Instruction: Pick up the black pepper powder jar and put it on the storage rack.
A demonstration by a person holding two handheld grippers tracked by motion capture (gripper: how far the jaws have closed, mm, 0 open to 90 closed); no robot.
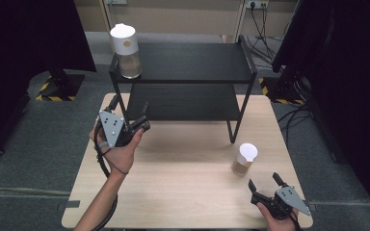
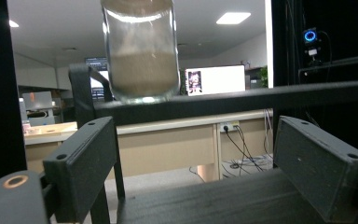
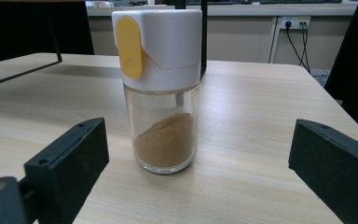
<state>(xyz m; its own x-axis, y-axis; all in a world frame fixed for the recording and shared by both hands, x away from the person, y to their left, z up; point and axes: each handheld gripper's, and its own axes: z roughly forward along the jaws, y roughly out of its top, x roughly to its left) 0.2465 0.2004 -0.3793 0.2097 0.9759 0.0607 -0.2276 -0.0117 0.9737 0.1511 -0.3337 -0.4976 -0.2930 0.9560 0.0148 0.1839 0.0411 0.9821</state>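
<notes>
**Jar pickup not started — both grippers empty**

Right gripper (image 1: 267,184) sat wide open, aimed at the spice jar (image 3: 161,88) on the wooden table (image 1: 173,192), near but not touching. Left gripper (image 1: 129,110) also open, empty, by the black shelf (image 1: 188,65) — second jar (image 1: 125,50) on top. Grasp and placing left. Grey carpet, office room.

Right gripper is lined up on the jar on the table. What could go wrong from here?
1. The jar on the table is tall and narrow; a nudge from either finger of the open right gripper could tip it.
2. The jar on the shelf sits at the top shelf's corner, so bumping the frame with the left gripper might topple it.
</notes>
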